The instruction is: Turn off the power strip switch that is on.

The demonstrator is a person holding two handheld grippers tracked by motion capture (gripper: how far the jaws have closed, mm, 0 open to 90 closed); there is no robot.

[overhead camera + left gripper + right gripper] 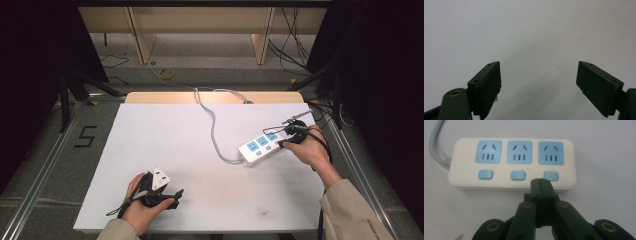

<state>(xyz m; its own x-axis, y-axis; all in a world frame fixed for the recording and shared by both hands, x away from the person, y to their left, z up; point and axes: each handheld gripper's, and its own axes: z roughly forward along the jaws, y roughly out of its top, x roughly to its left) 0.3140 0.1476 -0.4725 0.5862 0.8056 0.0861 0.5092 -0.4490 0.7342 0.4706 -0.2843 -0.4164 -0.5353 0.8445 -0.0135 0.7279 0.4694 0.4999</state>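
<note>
Blue switch (551, 176) sits just ahead of the right gripper (540, 180), whose jaws are pressed together to poke it; the left gripper (537, 80) idles wide.

One camera sits high above the person's side and looks forward and down at the whole white table (165, 150) and the floor behind it. It is far off. Another camera rides on the left gripper (537, 82) and looks very close at bare table top. A third camera rides on the right gripper (540, 181) and looks from up close at the power strip (511, 162). The high camera sees that same power strip (261, 145), small, on the right.
</note>
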